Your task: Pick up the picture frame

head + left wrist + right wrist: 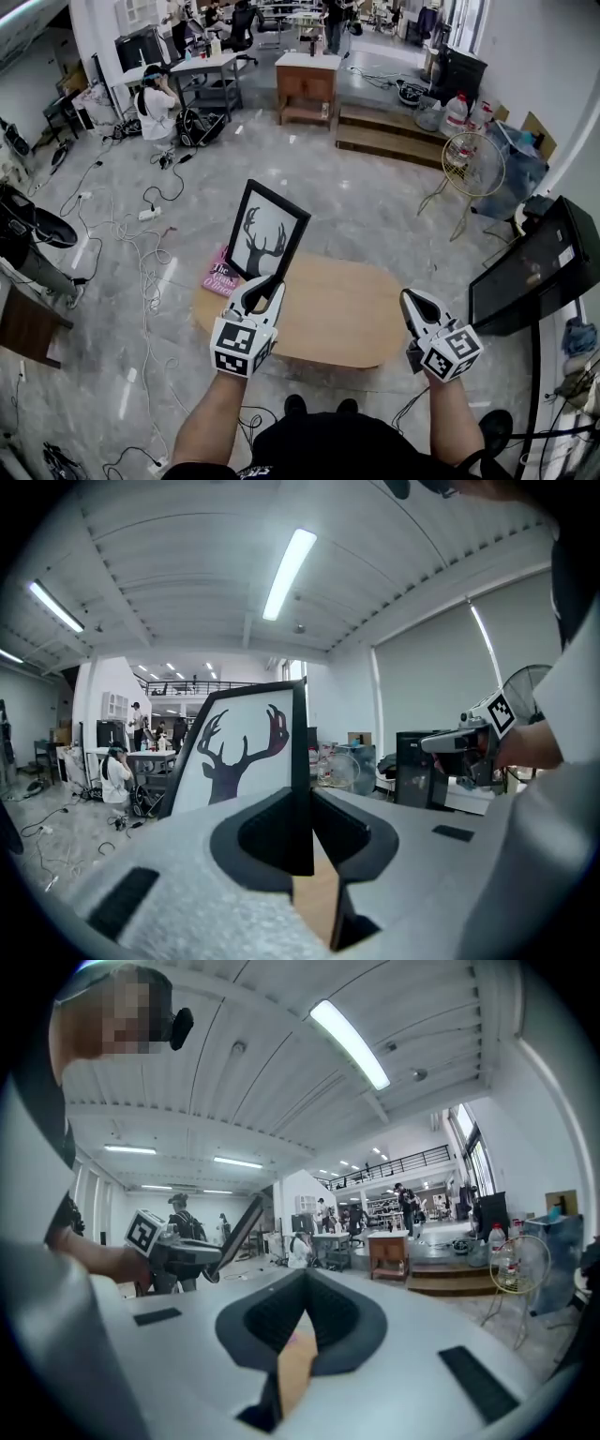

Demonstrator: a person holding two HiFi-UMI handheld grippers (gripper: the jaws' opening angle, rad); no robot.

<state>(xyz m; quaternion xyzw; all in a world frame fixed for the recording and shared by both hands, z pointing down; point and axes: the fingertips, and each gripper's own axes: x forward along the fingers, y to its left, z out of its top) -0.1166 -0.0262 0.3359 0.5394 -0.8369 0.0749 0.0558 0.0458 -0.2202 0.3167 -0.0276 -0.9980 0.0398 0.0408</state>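
Left gripper (267, 279) is reaching forward, near level, clamping the lower edge of the picture frame (266, 232) and holding it upright over the oval table (347, 314). Right gripper (411, 299) is hovering alongside, jaws together, empty. Pink book (219, 275) is lying at the table's left end.

White left hand-held gripper (266, 284), white right hand-held gripper (413, 302), checkered marker cubes (240, 348), black shirt (328, 448)

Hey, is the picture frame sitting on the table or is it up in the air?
Up in the air. The left gripper is clamped on the bottom edge of the picture frame, which is clear of the wooden table.
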